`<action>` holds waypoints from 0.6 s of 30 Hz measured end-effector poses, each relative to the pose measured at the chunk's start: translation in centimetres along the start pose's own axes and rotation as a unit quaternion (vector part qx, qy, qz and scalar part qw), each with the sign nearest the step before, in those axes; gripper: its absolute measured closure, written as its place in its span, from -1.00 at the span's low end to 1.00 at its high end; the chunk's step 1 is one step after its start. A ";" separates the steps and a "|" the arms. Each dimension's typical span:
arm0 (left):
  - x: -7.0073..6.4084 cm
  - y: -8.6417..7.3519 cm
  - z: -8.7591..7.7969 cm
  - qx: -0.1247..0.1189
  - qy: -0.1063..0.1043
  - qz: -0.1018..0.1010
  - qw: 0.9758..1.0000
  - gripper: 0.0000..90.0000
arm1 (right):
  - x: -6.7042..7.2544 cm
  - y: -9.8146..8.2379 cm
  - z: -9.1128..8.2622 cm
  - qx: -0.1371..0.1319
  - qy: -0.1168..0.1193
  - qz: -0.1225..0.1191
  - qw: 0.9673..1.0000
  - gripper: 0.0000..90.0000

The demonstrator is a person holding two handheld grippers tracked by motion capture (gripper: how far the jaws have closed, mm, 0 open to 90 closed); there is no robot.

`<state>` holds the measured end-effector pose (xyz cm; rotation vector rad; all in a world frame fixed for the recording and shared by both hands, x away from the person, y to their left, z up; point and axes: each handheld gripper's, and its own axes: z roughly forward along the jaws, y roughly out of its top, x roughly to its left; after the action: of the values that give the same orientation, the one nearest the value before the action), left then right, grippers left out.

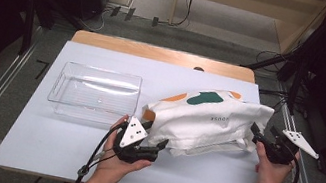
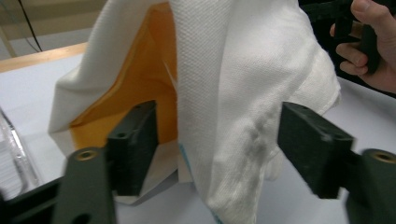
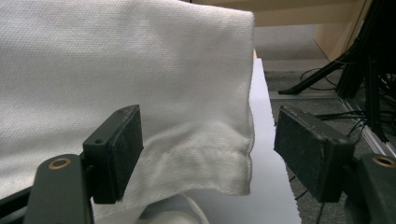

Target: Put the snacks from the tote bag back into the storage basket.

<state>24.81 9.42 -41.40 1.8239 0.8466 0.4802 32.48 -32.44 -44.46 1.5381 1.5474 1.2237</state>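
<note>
I hold a pair of black jaws in each hand at a white surface [image 1: 63,155]. Between them lies a white cloth bag [image 1: 206,122], draped in a soft mound right of centre. Its long axis runs left to right, from one hand to the other, so each end is just in front of its own jaws.

My left jaws [image 1: 154,146] sit at the near left end of the bag. In the left gripper view they stand partly apart, with a fold of the cloth hanging between them; the left pad [image 2: 133,147] lies close against the cloth, the other stands clear, so nothing is gripped yet. My left hand [image 1: 115,162] seems marginally the nearer to a grip.

My right jaws [image 1: 256,135] point at the bag's right end. In the right gripper view they are wide apart, with the hemmed corner of the bag in the gap and no pad pressing on it. My right hand [image 1: 271,169] holds that gripper near the right edge of the surface.

The cloth is a coarse, matte weave, limp and creased, with a stitched hem. Orange and dark green rounded patches mark its far side, and the left gripper view shows an orange lining inside the open left end.

A clear plastic tray [image 1: 58,85], shallow and rectangular, stands to the left of the bag, apart from it.
</note>
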 end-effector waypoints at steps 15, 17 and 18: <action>2.8 -0.1 0.1 0.042 -0.004 -0.044 0.998 0.95 | -0.4 0.3 -0.2 -0.011 0.006 -0.008 1.000 -0.63; 2.9 -0.2 0.1 0.044 -0.005 -0.042 0.998 0.95 | -0.6 0.3 -0.2 -0.018 0.018 -0.004 1.000 -0.65; 3.0 -0.2 0.1 0.044 -0.005 -0.043 0.998 0.95 | -0.6 0.4 -0.2 -0.020 0.025 -0.002 0.999 -0.65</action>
<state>26.78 11.60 -41.81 1.8604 0.9481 0.3854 32.53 -33.15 -44.16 1.4893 1.5487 1.2929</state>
